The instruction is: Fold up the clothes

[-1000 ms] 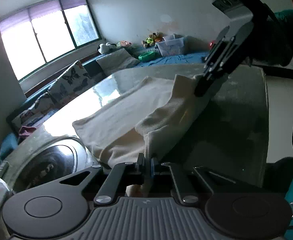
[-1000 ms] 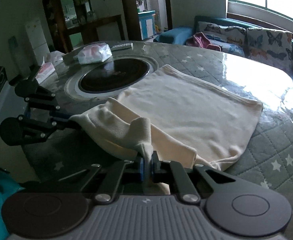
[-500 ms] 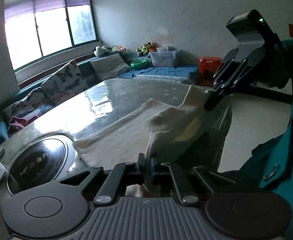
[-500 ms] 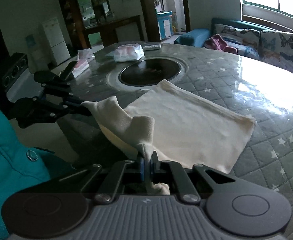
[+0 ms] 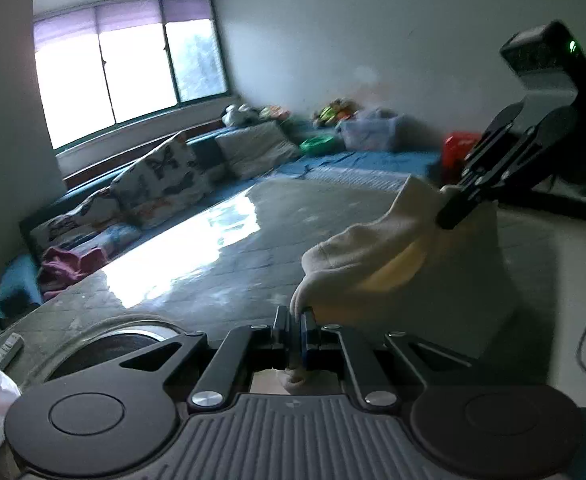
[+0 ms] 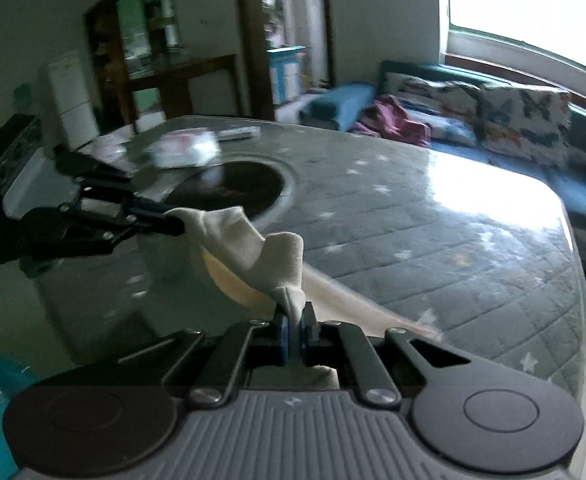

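Both left gripper [image 5: 295, 322] and right gripper [image 6: 293, 320] clamped on cream cloth [image 6: 249, 248] edge corners; soft, light, limp, sags between grips.

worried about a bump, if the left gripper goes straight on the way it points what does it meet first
Probably just the cream cloth it is clamped on; beyond that lies the table. The right gripper sits off to the right, though depth is unclear.
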